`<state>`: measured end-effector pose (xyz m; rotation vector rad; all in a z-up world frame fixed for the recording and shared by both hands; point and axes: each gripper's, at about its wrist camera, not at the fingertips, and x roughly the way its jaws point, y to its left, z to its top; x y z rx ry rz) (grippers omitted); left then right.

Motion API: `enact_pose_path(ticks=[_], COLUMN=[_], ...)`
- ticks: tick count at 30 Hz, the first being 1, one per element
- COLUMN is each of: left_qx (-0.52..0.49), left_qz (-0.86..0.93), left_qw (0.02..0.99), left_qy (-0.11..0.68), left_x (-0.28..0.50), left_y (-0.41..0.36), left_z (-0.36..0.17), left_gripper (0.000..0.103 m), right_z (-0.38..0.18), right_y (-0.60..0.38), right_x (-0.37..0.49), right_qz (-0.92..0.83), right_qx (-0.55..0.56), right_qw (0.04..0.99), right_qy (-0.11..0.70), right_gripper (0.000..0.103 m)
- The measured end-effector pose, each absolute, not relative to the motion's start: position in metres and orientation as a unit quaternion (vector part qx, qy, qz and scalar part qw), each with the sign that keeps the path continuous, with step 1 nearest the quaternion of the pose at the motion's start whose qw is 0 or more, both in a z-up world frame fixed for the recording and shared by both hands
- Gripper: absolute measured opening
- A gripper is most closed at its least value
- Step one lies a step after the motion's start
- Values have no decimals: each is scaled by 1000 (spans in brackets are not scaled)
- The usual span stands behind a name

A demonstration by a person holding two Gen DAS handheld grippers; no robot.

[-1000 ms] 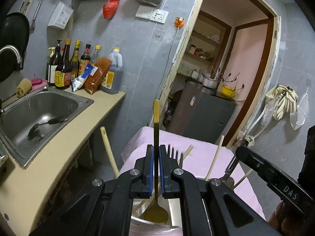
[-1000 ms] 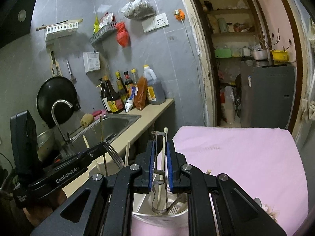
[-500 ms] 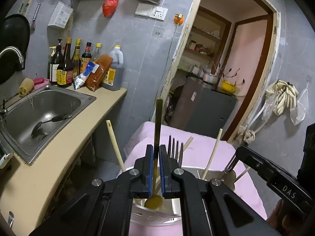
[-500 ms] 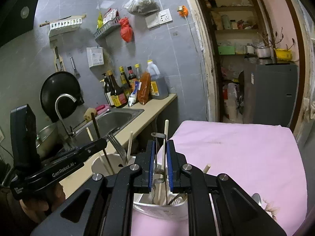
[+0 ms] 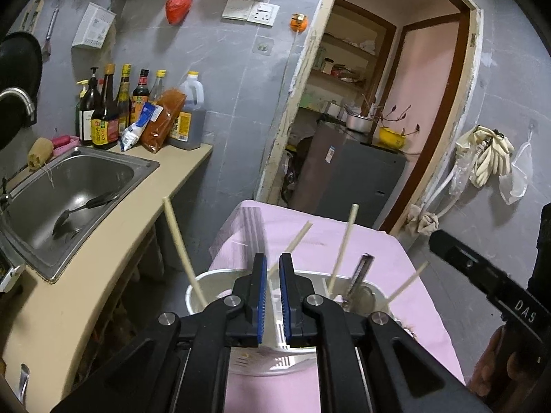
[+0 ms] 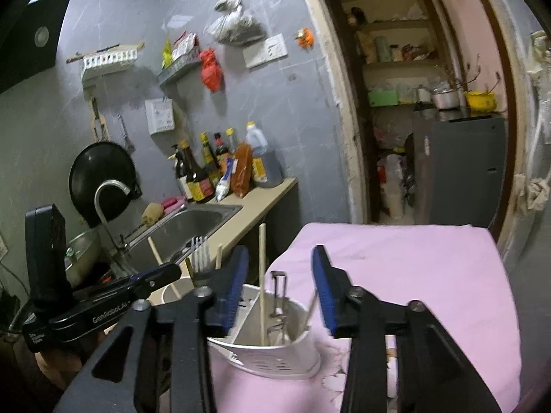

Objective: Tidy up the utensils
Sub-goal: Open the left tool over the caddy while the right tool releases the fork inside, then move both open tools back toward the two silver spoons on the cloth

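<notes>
A white utensil holder (image 5: pixel 275 351) (image 6: pixel 275 354) stands on the pink-covered table, with several chopsticks (image 5: pixel 341 251) and a metal utensil (image 6: pixel 279 296) upright in it. My left gripper (image 5: pixel 271 296) hovers just above the holder, its jaws slightly apart with nothing between them; a blurred fork (image 5: pixel 253 230) (image 6: pixel 200 258) stands just beyond its fingertips. My right gripper (image 6: pixel 280 285) is wide open and empty above the holder, over the metal utensil.
A beige counter (image 5: pixel 69 292) with a steel sink (image 5: pixel 62 199) holding a ladle runs along the left. Sauce bottles (image 5: pixel 113 106) stand at the counter's back. The pink cloth (image 6: pixel 413 268) covers the table; a doorway and grey cabinet (image 5: pixel 351 179) lie beyond.
The left gripper lowered the gold spoon toward the holder and opened slightly; the spoon is no longer between its jaws. The right gripper opened wide and let go of the metal utensil, now standing in the holder.
</notes>
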<state>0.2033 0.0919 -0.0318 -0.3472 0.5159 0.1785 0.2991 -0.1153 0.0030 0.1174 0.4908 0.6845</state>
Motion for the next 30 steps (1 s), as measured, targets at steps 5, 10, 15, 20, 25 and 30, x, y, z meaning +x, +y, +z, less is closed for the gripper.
enact_pose_path(ticks=[5,10,15,20,25,30], left_qx=[-169,-173,-157,-141,-122,-112], left_qz=[76,66,56,59,54,49], left_qw=[953,959,963,966,968,971], left_qy=[241,214,211,208,212,205], left_x=[201,194,196,197,198,195], left_y=[77,58,31,3,-29,-57], left_z=[-21,-10,-3,-2,-7,-15], left_gripper=[34,72,90,98,99,99], right_z=[16,25,26,25,24,11], right_y=[-146,-178,-216,-250,-274,-301], right_x=[296,291,286,282,280,274], right_qz=[299,266,226,194,180,168], right_qx=[61,62,49,34,25,19], right_qw=[927,941,954,964,968,970], right_qy=[218,199,190,180,175,176], right_gripper=[56,71,82,93,95,98])
